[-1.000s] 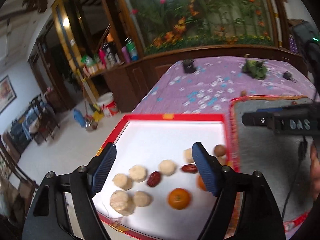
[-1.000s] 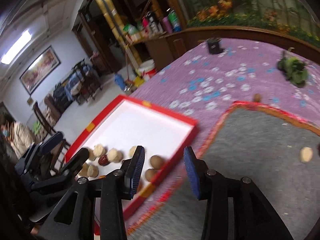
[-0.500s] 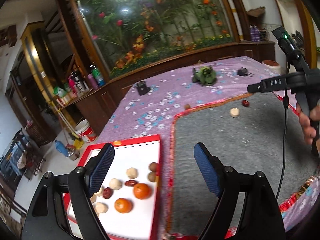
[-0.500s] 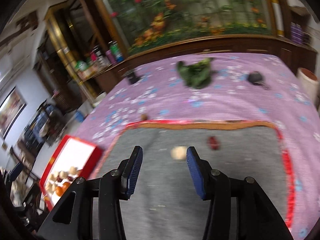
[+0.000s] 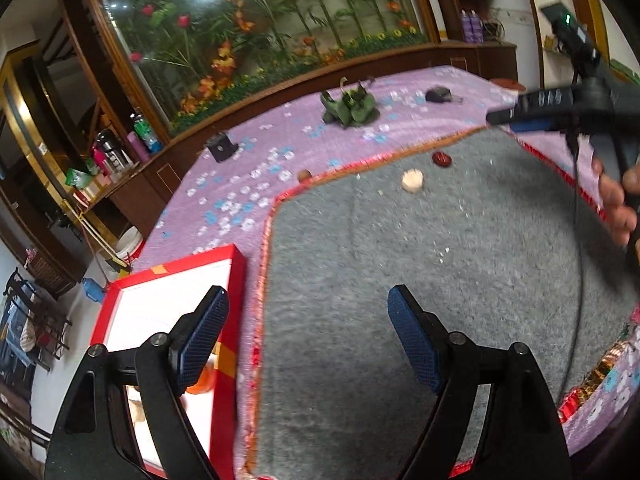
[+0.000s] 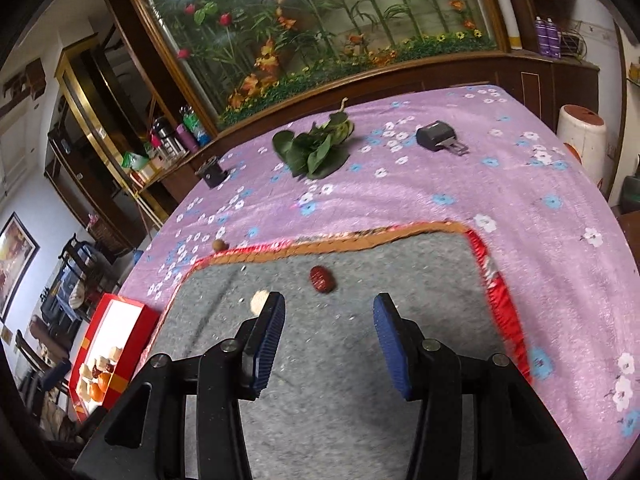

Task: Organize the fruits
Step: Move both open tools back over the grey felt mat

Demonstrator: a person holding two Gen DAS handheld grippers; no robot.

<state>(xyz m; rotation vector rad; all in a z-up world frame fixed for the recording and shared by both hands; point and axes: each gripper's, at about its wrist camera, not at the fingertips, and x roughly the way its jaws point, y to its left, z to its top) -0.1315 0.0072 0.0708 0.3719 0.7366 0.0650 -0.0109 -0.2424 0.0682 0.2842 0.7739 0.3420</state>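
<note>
Counter: a broad surface under a purple fleece cloth with white and blue flowers (image 6: 500, 184).
Mat: a grey pile mat with a red and orange border (image 6: 400, 272) lies on the purple cloth and fills the near part of both views.
Box: a shallow red cardboard box with a white floor (image 6: 116, 320) sits at the left edge of the grey mat; in the left wrist view its red wall (image 5: 228, 280) runs just beside the mat's border.
Box contents: orange round fruits (image 6: 98, 390), pale cream chunks (image 6: 114, 354) and dark red dates (image 6: 98, 370) are bunched at its near end; the far half of the white floor is bare.
Loose on the mat: a wrinkled dark red date (image 6: 321, 279) and a pale cream round piece (image 6: 259, 301) lie near the far border, a little apart.
Loose on the cloth: a small brown round nut-like fruit (image 6: 219, 245) sits just outside the mat's far left corner.
Right gripper (image 6: 328, 344): its blue pads have just been spreading and stand apart with nothing between them; the date lies beyond the gap, and the cream piece peeks past the left pad.
Left gripper (image 5: 308, 340): blue pads wide apart, empty, over the mat's left edge beside the box.
Other things: a bunch of green leaves (image 6: 316, 148), a small black device (image 6: 438, 136) and a black block (image 6: 212, 172) lie far back on the cloth.
</note>
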